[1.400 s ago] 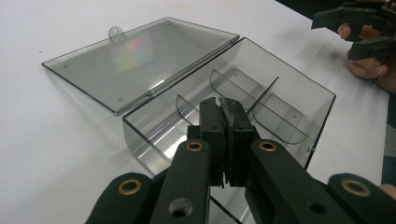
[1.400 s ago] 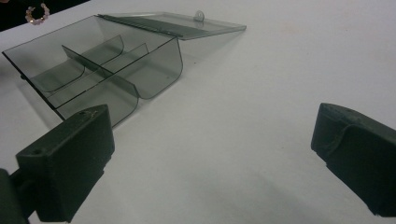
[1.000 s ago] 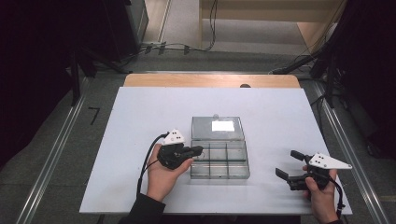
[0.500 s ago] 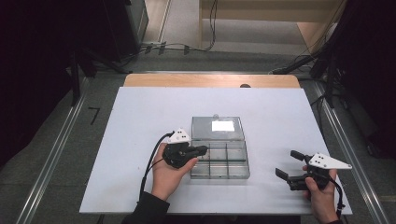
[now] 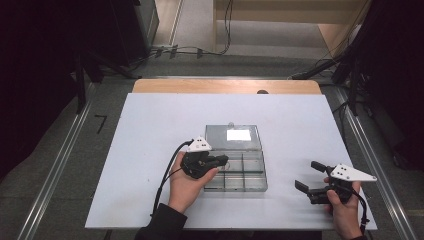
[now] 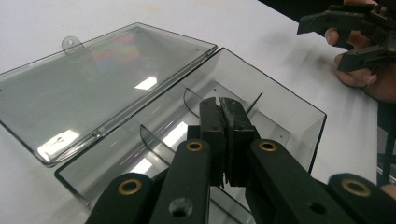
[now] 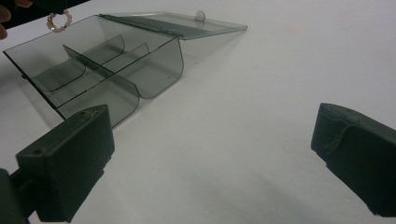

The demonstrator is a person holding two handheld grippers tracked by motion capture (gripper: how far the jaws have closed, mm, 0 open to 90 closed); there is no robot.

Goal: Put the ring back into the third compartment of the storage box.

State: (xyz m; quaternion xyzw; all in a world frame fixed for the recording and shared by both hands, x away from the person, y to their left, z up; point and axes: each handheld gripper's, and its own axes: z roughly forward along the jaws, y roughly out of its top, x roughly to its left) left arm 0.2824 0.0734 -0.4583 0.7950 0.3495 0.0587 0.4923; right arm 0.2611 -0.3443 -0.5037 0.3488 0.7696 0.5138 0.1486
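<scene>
**Left gripper over the open clear box, right gripper waiting apart**

In the high view we see a white counter (image 5: 150, 150) with a clear plastic box (image 5: 235, 172) near its middle. The lid (image 5: 234, 137) of the box lies open and flat on the far side. The left gripper (image 5: 224, 160) is held over the left part of the box, near the thin dividers. The right gripper (image 5: 310, 176) is well apart from the box, at the right side of the counter, and its jaws stand wide apart with nothing between them.

In the left gripper view we look along the left gripper (image 6: 223, 103). Its two black jaws are pressed together, above the compartments of the box (image 6: 280, 116). We cannot tell from this view if something small is between the jaws. The open lid (image 6: 102, 79) lies on the left, and the right gripper (image 6: 345, 42) shows far off at the upper right.

In the right gripper view the jaws of the right gripper (image 7: 210, 154) are far apart over the bare counter (image 7: 261, 93). The box (image 7: 107, 60) stands farther away, with curved dividers inside. At the upper left edge, above the box, a small ring of pale beads (image 7: 58, 21) hangs from a dark part at the edge of the picture.
</scene>
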